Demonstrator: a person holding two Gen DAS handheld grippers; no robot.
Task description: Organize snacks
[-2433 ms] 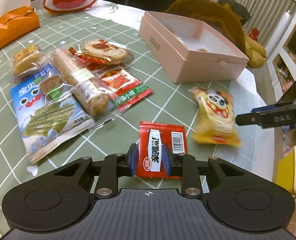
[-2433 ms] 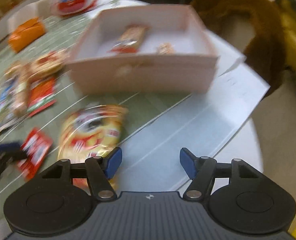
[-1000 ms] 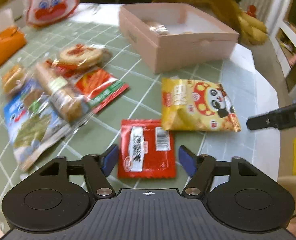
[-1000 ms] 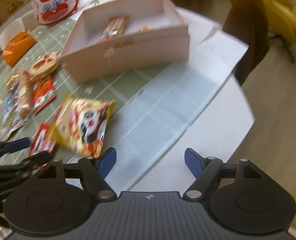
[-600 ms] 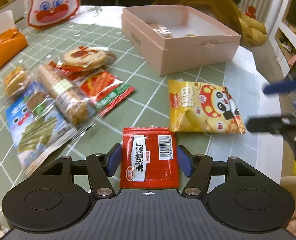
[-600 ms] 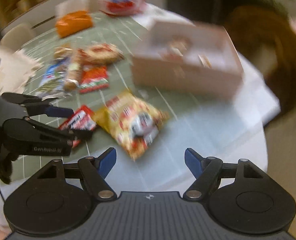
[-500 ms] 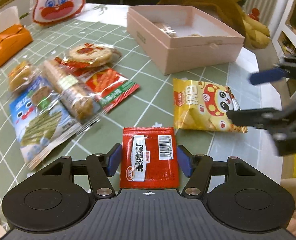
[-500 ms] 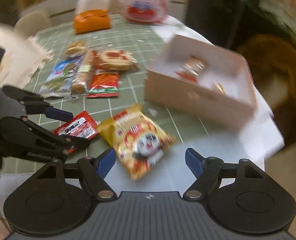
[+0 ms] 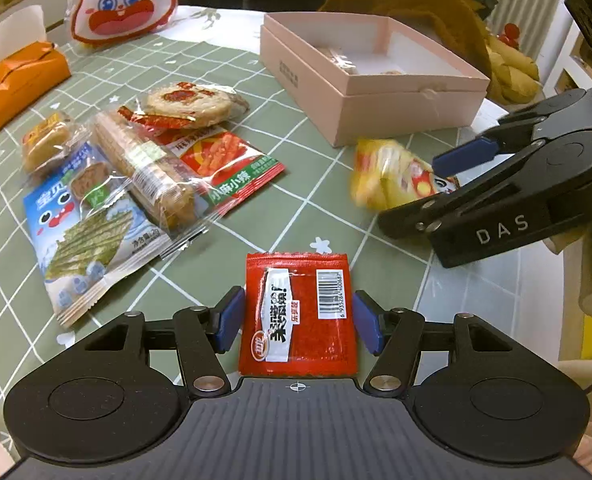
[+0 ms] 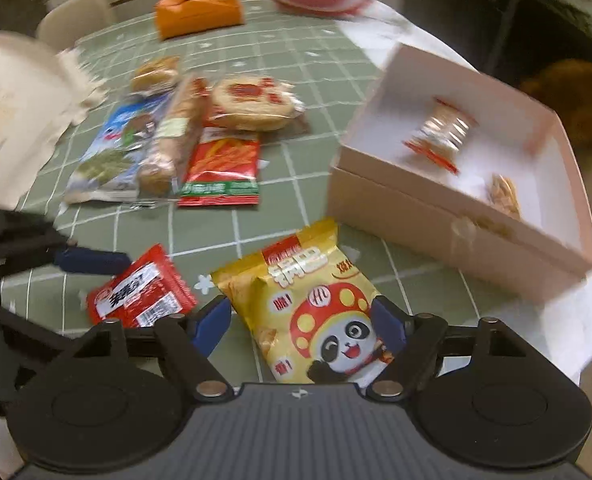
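Green checked cloth (image 9: 304, 208) covered table. We had left gripper (image 9: 298, 320) wide around red packet (image 9: 298, 314), pads just beside its edges, not pressing. Right gripper (image 10: 303, 322) wide, straddling yellow bag (image 10: 316, 312). Pink box (image 10: 452, 216) at two o'clock from bag.

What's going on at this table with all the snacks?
A person is sorting snacks with two handheld grippers. The left gripper straddles a red snack packet lying on the green checked tablecloth, jaws open beside its edges. The right gripper straddles the yellow panda chip bag, jaws also open. The pink box already holds two small wrapped snacks; more packets lie piled beyond.
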